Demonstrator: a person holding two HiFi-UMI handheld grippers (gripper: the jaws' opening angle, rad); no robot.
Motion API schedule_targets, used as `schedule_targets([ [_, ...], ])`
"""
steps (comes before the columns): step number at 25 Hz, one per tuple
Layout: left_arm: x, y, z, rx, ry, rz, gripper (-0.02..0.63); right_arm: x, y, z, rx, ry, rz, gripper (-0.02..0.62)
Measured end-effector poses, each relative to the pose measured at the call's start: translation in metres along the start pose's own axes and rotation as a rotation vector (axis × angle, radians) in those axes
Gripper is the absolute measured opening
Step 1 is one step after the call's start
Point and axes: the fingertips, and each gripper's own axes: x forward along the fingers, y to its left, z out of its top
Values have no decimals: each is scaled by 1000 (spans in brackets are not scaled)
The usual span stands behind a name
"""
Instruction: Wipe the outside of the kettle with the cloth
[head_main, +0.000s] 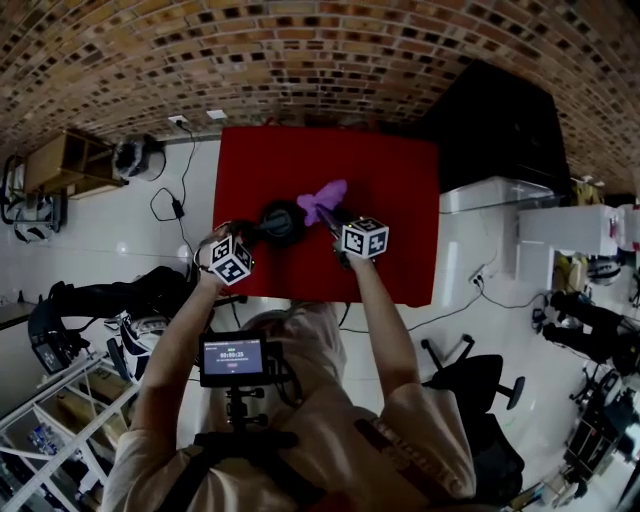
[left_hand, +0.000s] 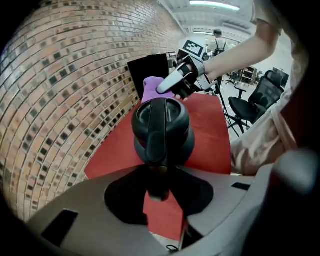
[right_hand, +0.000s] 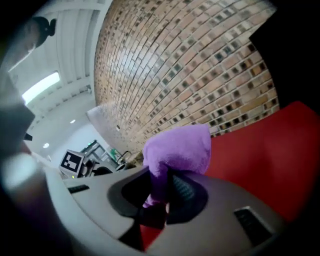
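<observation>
A black kettle (head_main: 280, 221) stands on the red table (head_main: 400, 250). Seen from the left gripper view, the kettle (left_hand: 161, 131) is straight ahead, its handle (left_hand: 156, 165) running back between the jaws. My left gripper (left_hand: 159, 194) is shut on the handle. My right gripper (right_hand: 156, 202) is shut on a purple cloth (right_hand: 179, 150), which bunches above the jaws. In the head view the purple cloth (head_main: 322, 200) hangs in the air just right of the kettle, a little behind it. The right gripper (left_hand: 172, 84) also shows beyond the kettle lid, with the purple cloth (left_hand: 151, 88) behind it.
A brick wall (head_main: 300, 60) runs along the table's far edge. A black box (head_main: 495, 120) stands at the back right, a white cabinet (head_main: 495, 195) beside the table. Cables (head_main: 175, 205) lie on the floor left, an office chair (head_main: 480, 385) at right.
</observation>
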Motion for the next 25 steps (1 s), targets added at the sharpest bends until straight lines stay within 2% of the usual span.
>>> schedule_targets([
  [2,0,-1,0,-16,15,1,121,30,2,-17,43,58,55,83],
  [4,1,-2,-1,-28,27,7,121,49,-14,-39,119,107,33,78],
  [6,2,-2,-1,-41,36,14,121,57,-34,-63,172,168,-27,78],
  [9,4,-1,-1,-68,36,25,121,61,-56,-103,124,313,-123,77],
  [12,6,3,-4,-89,27,35,123,58,-69,-156,-16,564,-181,77],
  [13,6,3,-3,-101,16,33,124,56,-70,-166,-32,605,-190,77],
  [15,4,1,1,-120,-25,31,131,49,-72,-164,2,579,-207,78],
  [20,-8,-3,4,-195,-163,21,195,10,-66,-119,101,314,-223,80],
  [22,-15,-1,3,-278,-230,26,207,-16,-61,-104,106,240,-232,80],
  [25,-39,3,4,-457,-378,58,210,-58,-49,-83,95,156,-248,80],
])
